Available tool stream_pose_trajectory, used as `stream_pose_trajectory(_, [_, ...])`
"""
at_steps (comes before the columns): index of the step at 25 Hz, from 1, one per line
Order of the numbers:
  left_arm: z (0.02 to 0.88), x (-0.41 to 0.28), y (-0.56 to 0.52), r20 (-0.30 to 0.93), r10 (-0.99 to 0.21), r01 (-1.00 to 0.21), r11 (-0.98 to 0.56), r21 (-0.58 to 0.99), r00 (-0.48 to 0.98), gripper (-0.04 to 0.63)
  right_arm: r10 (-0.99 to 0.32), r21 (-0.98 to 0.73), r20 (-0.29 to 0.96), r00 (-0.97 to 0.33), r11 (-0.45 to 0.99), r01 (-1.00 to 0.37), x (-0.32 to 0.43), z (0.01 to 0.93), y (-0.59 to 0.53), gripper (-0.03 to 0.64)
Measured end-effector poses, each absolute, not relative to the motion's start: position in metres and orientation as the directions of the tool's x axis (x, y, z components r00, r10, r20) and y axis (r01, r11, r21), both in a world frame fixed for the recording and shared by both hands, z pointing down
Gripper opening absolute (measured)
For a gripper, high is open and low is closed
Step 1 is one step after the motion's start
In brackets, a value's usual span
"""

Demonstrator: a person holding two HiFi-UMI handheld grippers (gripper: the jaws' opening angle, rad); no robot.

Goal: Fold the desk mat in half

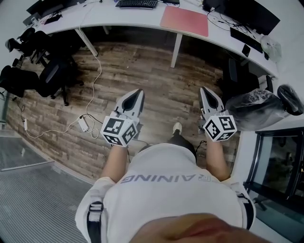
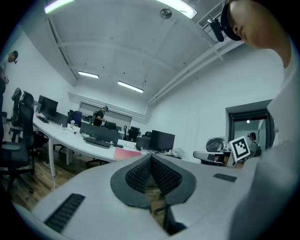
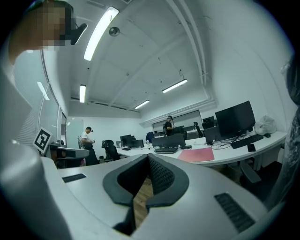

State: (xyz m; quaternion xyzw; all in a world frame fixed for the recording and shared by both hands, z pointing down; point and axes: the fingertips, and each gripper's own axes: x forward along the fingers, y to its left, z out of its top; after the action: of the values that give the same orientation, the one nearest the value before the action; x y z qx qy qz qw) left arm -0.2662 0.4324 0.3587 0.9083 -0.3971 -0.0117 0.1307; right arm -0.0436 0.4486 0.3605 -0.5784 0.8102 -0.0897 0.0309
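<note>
Left hand-held gripper [image 1: 138, 92] closed empty, right hand-held gripper [image 1: 204, 89] likewise, forearms [image 1: 117, 163] forward, desk mat [image 1: 184, 21] seemingly flat.

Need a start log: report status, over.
Left gripper and right gripper shut, empty. Flat pink rectangular desk mat unfolded on white desk, far ahead. Only wooden floor between.

Count, head view: we log two white two-jaw grippers, the left gripper [image 1: 137, 97] at 10 o'clock and the right gripper [image 1: 206, 94] at 2 o'clock. One pink rectangular desk mat [image 1: 184, 21] at 12 o'clock. One long white desk [image 1: 142, 18]. One black keyboard [image 1: 137, 4]. At least three black office chairs [image 1: 53, 75] at 9 to 10 o'clock. Right gripper view: we count two standing people [image 3: 86, 138].
</note>
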Motion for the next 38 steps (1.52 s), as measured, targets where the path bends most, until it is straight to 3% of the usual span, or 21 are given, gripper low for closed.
stream_pose_trajectory(10, [0.353, -0.224, 0.388, 0.107, -0.728, -0.730, -0.646, 0.224, 0.677, 0.028, -0.932, -0.218, 0.063, -0.356, 0.335, -0.917, -0.008, 0.366, 0.398, 0.023])
stream_pose_trajectory(26, [0.353, -0.077, 0.285, 0.135, -0.737, -0.746, -0.634, 0.205, 0.663, 0.028, -0.894, -0.241, 0.103, -0.436, 0.403, -0.883, 0.111, 0.383, 0.290, 0.024])
stream_pose_trajectory(38, [0.357, -0.047, 0.198, 0.132, -0.709, -0.719, -0.664, 0.205, 0.692, 0.028, -0.900, -0.256, 0.124, -0.419, 0.379, -0.889, 0.135, 0.400, 0.220, 0.024])
